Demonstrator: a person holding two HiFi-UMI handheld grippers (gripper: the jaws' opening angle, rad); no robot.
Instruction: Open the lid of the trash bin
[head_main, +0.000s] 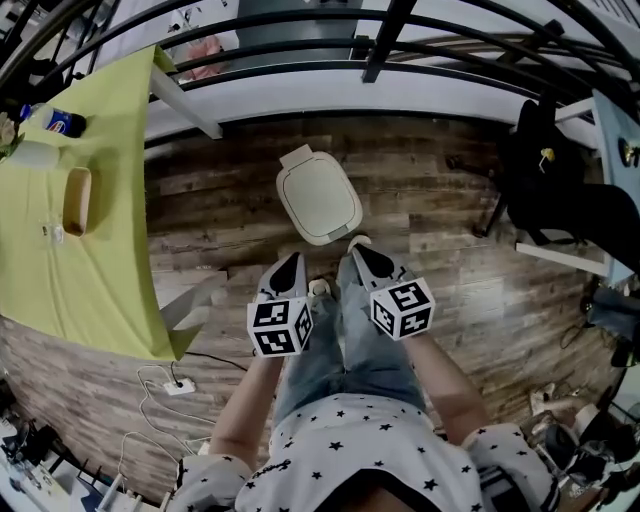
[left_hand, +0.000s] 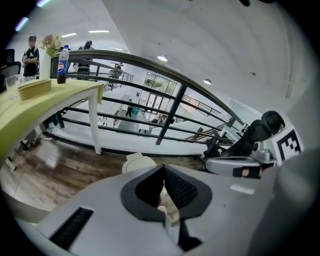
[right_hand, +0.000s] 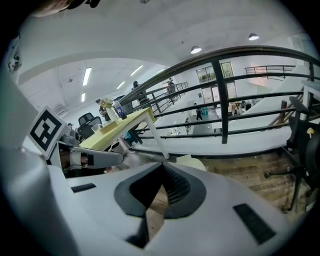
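The white trash bin (head_main: 318, 200) stands on the wooden floor just ahead of my feet, with its lid down. My left gripper (head_main: 291, 260) and right gripper (head_main: 358, 248) hang side by side above my knees, a little short of the bin and not touching it. Both are shut, tips together, with nothing held. In the left gripper view the bin (left_hand: 136, 161) peeks over the shut left gripper (left_hand: 163, 168). The right gripper view shows the bin (right_hand: 194, 161) just beyond the shut right gripper (right_hand: 162, 165).
A yellow-green table (head_main: 90, 260) stands at the left with a cola bottle (head_main: 64, 122) and a wooden tray (head_main: 77, 199). A black railing (head_main: 400, 60) runs behind the bin. At the right stands a black chair (head_main: 545, 180). Cables and a socket (head_main: 178, 385) lie near left.
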